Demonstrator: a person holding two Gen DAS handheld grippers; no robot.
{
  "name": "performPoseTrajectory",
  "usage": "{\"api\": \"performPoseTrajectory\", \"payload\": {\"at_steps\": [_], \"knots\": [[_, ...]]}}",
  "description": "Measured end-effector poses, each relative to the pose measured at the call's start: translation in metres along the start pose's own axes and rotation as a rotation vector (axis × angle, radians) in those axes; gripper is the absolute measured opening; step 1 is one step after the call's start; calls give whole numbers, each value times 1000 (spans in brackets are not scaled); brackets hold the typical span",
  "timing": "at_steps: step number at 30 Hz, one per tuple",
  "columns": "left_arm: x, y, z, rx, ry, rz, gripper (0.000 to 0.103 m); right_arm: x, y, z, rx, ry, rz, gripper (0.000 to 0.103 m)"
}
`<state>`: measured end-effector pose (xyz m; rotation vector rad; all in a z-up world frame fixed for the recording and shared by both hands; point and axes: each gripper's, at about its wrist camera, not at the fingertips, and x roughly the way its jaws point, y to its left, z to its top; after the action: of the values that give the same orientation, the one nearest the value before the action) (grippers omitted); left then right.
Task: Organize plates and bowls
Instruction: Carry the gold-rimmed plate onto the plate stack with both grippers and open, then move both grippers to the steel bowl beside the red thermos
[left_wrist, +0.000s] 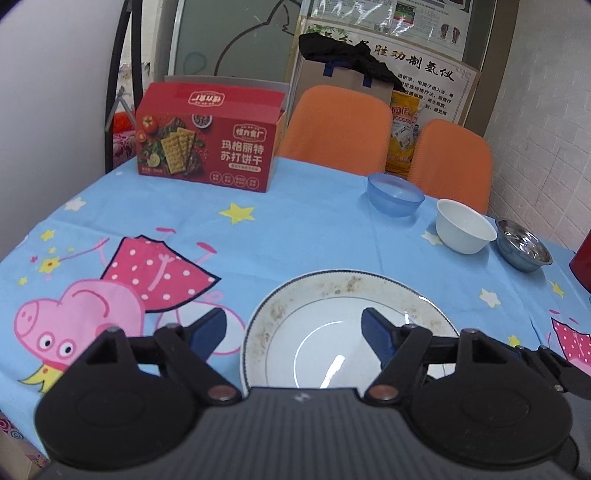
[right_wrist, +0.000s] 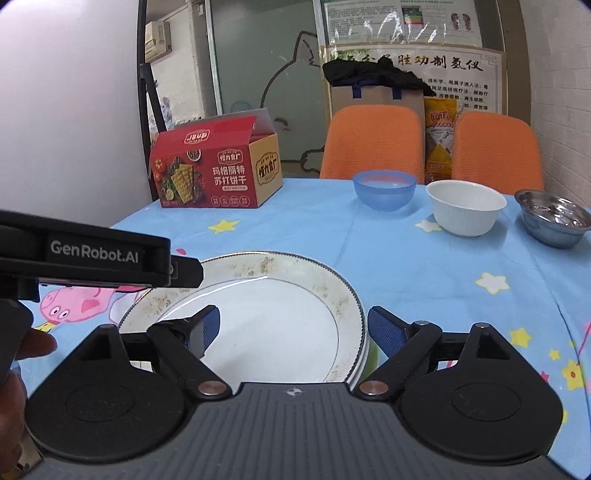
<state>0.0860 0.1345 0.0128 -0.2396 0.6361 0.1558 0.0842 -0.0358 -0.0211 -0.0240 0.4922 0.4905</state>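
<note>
Evidently little is sorted: my left gripper (left_wrist: 293, 328) and right gripper (right_wrist: 293, 328) both hang released over the plate stack (right_wrist: 266, 295) near me; the blue bowl (right_wrist: 384, 188), white bowl (right_wrist: 465, 206) and steel bowl (right_wrist: 554, 218) stand apart, unstacked.

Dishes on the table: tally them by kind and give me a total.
Plates: 1, the white plate with a speckled rim
Bowls: 3, the blue bowl, the white bowl and the steel bowl
Total: 4 dishes

Another plate may lie under the white one at its right edge; I cannot tell.
</note>
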Motion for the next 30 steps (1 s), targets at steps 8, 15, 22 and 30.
{"api": "performPoseTrajectory", "payload": {"at_steps": [8,15,22,30], "knots": [[-2,-9,-2,12,8,-3,74,-12,-28,-2,98,-22,-20,103],[-1,-28,-5,44,22,-15,75,-21,-63,-14,228,-27,-42,103],[2,-54,-7,86,38,-33,75,-32,-102,-17,307,-47,-73,103],[11,-106,0,163,59,-71,75,-39,-172,57,186,-249,-169,103]]}}
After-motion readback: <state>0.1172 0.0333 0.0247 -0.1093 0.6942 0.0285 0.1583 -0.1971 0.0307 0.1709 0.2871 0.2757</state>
